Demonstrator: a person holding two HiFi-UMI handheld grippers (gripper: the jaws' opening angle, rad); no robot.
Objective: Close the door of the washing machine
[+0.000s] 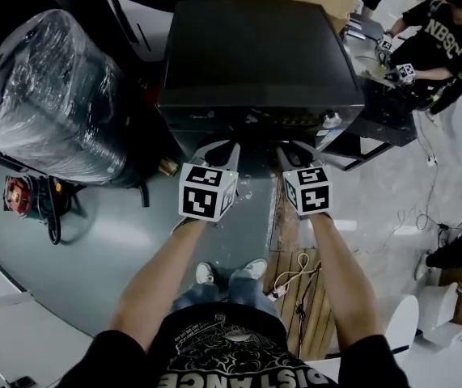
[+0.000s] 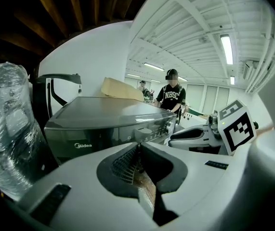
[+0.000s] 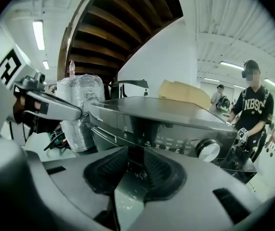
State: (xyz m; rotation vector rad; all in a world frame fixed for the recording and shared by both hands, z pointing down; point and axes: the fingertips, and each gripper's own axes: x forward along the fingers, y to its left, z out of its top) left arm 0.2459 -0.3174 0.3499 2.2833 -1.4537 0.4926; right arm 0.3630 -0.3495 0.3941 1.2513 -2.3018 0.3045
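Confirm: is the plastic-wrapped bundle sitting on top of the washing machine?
No, the plastic-wrapped bundle stands beside the washing machine, off its left side in the head view, not on its top.

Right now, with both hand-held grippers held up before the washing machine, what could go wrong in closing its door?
Loose cables lie on the wooden boards beside the person's shoes; a step right could snag them. What looks like the open door hangs off the washing machine's right front corner, yet the left hand-held gripper and right hand-held gripper face the front panel; a hasty sideways reach might strike the control knob.
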